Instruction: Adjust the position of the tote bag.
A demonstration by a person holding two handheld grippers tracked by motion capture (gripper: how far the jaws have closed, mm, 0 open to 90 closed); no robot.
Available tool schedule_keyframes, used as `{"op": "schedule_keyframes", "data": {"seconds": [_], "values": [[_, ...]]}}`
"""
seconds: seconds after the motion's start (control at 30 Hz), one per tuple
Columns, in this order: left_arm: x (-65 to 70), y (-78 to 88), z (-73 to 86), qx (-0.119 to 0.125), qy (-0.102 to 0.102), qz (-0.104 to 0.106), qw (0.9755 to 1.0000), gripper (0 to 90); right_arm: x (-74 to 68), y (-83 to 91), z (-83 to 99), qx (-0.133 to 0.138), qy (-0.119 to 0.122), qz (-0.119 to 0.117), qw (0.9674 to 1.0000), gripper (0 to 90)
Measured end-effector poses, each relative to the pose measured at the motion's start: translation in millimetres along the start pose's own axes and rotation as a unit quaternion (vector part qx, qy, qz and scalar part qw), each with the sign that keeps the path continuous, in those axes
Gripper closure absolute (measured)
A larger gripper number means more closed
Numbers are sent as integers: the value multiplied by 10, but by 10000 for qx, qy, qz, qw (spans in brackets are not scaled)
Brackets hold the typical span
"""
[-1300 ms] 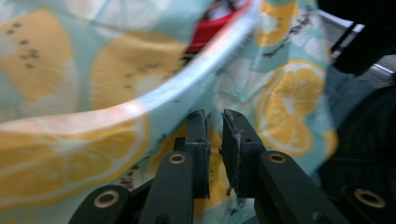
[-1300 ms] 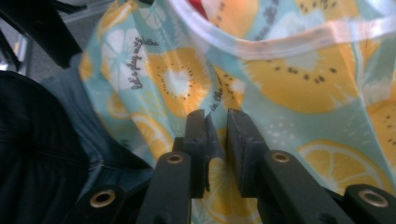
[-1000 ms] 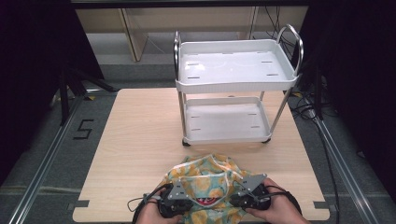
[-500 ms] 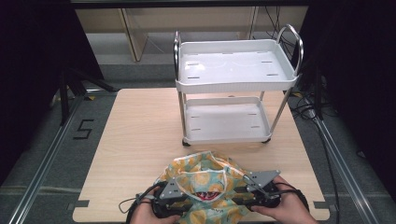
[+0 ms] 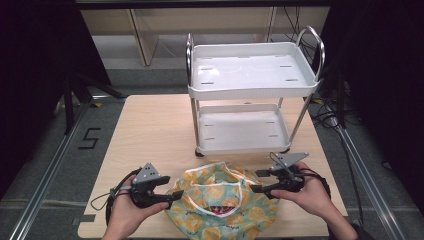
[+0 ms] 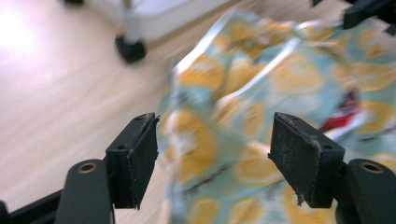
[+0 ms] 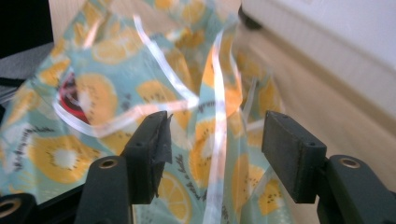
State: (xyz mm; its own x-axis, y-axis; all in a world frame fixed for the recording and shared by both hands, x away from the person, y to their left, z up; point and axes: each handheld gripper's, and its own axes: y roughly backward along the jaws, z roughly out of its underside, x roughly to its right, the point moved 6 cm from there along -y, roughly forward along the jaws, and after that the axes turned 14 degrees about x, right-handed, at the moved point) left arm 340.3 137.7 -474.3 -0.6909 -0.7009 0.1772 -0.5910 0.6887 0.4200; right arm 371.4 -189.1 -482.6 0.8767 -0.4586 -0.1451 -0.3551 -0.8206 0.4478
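A soft bag (image 5: 222, 202) printed with yellow citrus slices on pale blue lies at the table's front edge, its mouth open on something red (image 5: 216, 210) inside. My left gripper (image 5: 170, 194) hovers at the bag's left side and my right gripper (image 5: 257, 181) at its right. Both have just been opening their jaws, and the pads press on nothing. In the left gripper view the pads of my left gripper (image 6: 212, 158) stand wide, with the blurred bag (image 6: 261, 93) beyond them. In the right gripper view my right gripper (image 7: 215, 154) is open too, just short of the bag's shiny folds (image 7: 116, 93).
A white two-shelf cart (image 5: 252, 75) on wheels stands on the back half of the wooden table (image 5: 150, 135), both shelves bare. One of its black wheels (image 6: 130, 49) is close behind the bag. Dark floor and metal rails surround the table.
Both grippers were close together over the bag with narrow jaws. They have since opened, lifted and drawn apart to the bag's sides, and the bag lies loose with its mouth open.
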Motion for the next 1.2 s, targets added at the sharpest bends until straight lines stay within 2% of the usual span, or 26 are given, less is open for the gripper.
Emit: {"op": "schedule_keyframes", "data": {"seconds": [0.03, 0.07, 0.1, 0.13, 0.17, 0.23, 0.3, 0.33, 0.4, 0.47, 0.5, 0.53, 0.57, 0.6, 0.63, 0.67, 0.73, 0.77, 0.83, 0.87, 0.93, 0.97, 1.07, 1.13, 1.17, 1.2], "values": [[-39, -33, 37, -48, 28, 3, 10000, 315, 31, -27, 26, -69, 21, 16, 10000, 424], [-67, -53, 81, -179, 81, 69, 9998, 312, 26, -46, 59, -198, -123, -14, 9997, 457], [-91, -80, 109, -219, 150, 106, 9996, 312, 51, -66, 86, -289, -119, -37, 9995, 489], [-108, -102, 129, -245, 190, 144, 9994, 316, 43, -91, 113, -364, -211, -86, 9991, 531], [-98, -141, 137, -161, 323, 188, 9992, 331, 57, -102, 135, -483, -234, -78, 9985, 615], [-98, -176, 180, -324, 411, 406, 9978, 367, 37, -117, 174, -694, -304, -122, 9971, 678], [-89, -209, 208, -398, 493, 484, 9968, 441, 19, -124, 198, -793, -359, -174, 9960, 773], [-78, -218, 225, -487, 502, 543, 9961, 502, -7, -120, 208, -844, -476, -199, 9951, 819], [-47, -247, 260, -629, 494, 600, 9950, 579, 20, -103, 218, -863, -439, -197, 9951, 898], [-30, -269, 282, -705, 472, 641, 9943, 627, 6, -94, 225, -875, -528, -228, 9945, 899], [-43, -275, 283, -731, 418, 608, 9946, 627, 46, -80, 224, -855, -394, -131, 9955, 884], [-53, -285, 276, -682, 415, 510, 9955, 623, 50, -80, 215, -774, -409, -90, 9961, 819], [-62, -288, 263, -629, 438, 503, 9958, 608, 91, -88, 206, -680, -293, 69, 9972, 738], [-76, -281, 247, -601, 449, 450, 9962, 580, 111, -97, 195, -571, -333, 152, 9977, 700], [-83, -277, 227, -515, 493, 392, 9967, 549, 107, -85, 176, -492, -428, 63, 9979, 669], [-108, -258, 211, -524, 431, 322, 9972, 512, 108, -78, 167, -470, -482, 57, 9977, 607], [-91, -231, 163, -348, 470, 357, 9976, 450, 106, -73, 141, -361, -480, 111, 9981, 545], [-92, -200, 148, -392, 428, 386, 9976, 417, 98, -86, 130, -290, -449, -36, 9986, 521], [-70, -173, 125, -373, 385, 449, 9976, 368, 64, -98, 123, -243, -647, -96, 9976, 474], [-48, -176, 130, -373, 443, 454, 9973, 352, 71, -115, 131, -233, -617, -64, 9978, 476], [-26, -192, 192, -591, 313, 498, 9965, 336, 51, -152, 176, -361, -717, -144, 9967, 495], [-13, -206, 232, -687, 255, 547, 9958, 348, 60, -160, 203, -443, -721, -95, 9964, 576], [36, -236, 316, -860, 250, 727, 9933, 496, 10, -175, 264, -661, -718, -360, 9946, 770], [48, -240, 320, -857, 252, 769, 9930, 522, 15, -160, 254, -619, -591, -353, 9957, 781], [36, -232, 306, -821, 202, 702, 9939, 521, 4, -143, 245, -604, -578, -343, 9959, 774], [47, -224, 286, -720, 270, 683, 9947, 521, 2, -136, 231, -525, -490, -434, 9965, 763]]}}
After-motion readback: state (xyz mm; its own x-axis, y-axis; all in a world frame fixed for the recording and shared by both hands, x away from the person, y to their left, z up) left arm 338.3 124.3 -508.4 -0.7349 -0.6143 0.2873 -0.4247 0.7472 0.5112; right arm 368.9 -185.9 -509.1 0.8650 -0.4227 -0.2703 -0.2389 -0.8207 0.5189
